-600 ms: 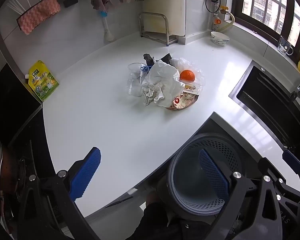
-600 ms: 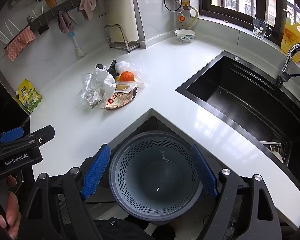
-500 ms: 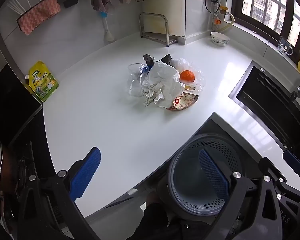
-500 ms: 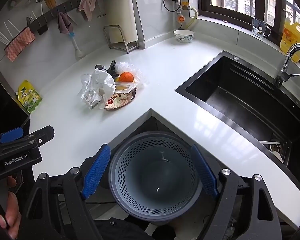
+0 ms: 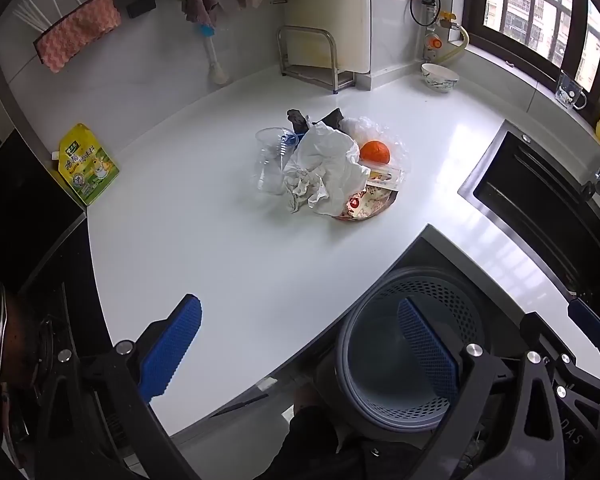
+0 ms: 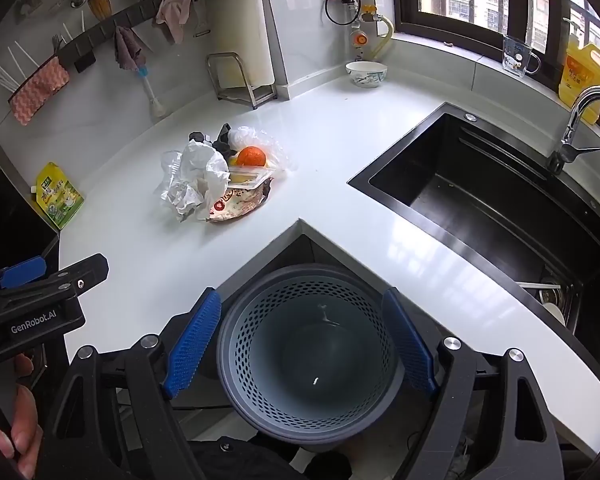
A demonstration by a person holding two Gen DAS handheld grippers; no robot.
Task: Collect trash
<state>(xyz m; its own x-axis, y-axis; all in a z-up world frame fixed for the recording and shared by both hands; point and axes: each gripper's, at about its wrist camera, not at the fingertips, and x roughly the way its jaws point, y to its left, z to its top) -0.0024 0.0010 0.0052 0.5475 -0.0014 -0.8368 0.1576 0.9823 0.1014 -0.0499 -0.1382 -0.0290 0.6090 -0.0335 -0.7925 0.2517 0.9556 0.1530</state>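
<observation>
A pile of trash lies on the white counter (image 5: 204, 240): a crumpled white bag (image 5: 328, 168), a clear plastic cup (image 5: 270, 160), an orange (image 5: 375, 151), a snack wrapper (image 5: 364, 206) and dark scraps. The pile also shows in the right wrist view (image 6: 204, 178). A grey perforated bin (image 6: 308, 352) stands below the counter's corner, empty. My left gripper (image 5: 300, 344) is open, over the counter edge and the bin (image 5: 416, 344). My right gripper (image 6: 300, 340) is open, its fingers either side of the bin's rim without touching.
A black sink (image 6: 492, 200) with a tap (image 6: 580, 120) is at the right. A yellow pouch (image 5: 86, 164) leans at the counter's left end. A bowl (image 5: 440, 76), a metal rack (image 5: 312, 60) and hanging cloths are at the back wall.
</observation>
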